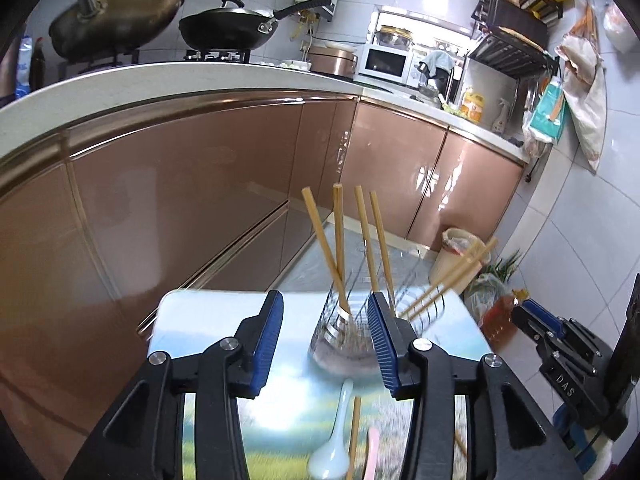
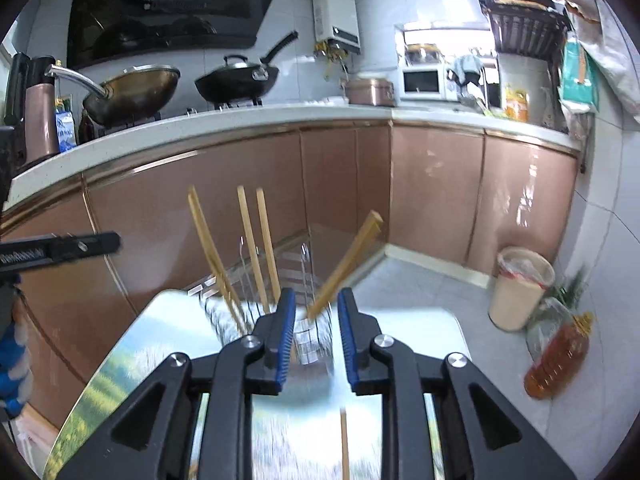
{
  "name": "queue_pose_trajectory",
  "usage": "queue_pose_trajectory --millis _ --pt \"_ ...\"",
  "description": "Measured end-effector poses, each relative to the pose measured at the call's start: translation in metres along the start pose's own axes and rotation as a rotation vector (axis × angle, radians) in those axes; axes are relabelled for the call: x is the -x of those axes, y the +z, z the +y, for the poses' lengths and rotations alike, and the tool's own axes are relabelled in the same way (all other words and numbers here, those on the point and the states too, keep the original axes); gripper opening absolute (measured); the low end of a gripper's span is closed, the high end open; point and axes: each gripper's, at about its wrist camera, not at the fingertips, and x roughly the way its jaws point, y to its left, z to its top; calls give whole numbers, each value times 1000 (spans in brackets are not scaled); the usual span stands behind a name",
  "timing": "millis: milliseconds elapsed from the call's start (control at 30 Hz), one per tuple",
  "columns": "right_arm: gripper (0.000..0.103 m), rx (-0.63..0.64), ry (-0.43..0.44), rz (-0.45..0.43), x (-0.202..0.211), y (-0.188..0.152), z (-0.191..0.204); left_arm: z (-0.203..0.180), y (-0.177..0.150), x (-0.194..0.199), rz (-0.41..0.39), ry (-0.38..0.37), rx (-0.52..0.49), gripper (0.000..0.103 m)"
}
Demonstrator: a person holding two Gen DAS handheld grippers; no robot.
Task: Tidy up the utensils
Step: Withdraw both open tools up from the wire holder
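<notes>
The left gripper [image 1: 326,344] stands spread with nothing between its blue pads; the right gripper [image 2: 316,340] is parted more narrowly, also gripping nothing. Just ahead of both, a wire utensil holder [image 1: 344,336] sits on the small table [image 1: 188,320] with a landscape print; six wooden chopsticks [image 1: 339,236] lean upright inside it. Nearer the camera a pale blue ceramic spoon [image 1: 332,448] and a loose chopstick [image 1: 354,436] lie flat on the tabletop.

Chopsticks [image 1: 339,240] upright in wire holder [image 1: 344,332] (spoon [image 1: 334,440] nearby)
</notes>
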Motion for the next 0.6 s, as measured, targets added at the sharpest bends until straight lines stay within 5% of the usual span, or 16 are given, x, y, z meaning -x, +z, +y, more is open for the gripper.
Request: queue_pose_trajectory --millis 600 --pt "21 -18 9 138 112 -44 -2 15 -67 83 114 53 -70 44"
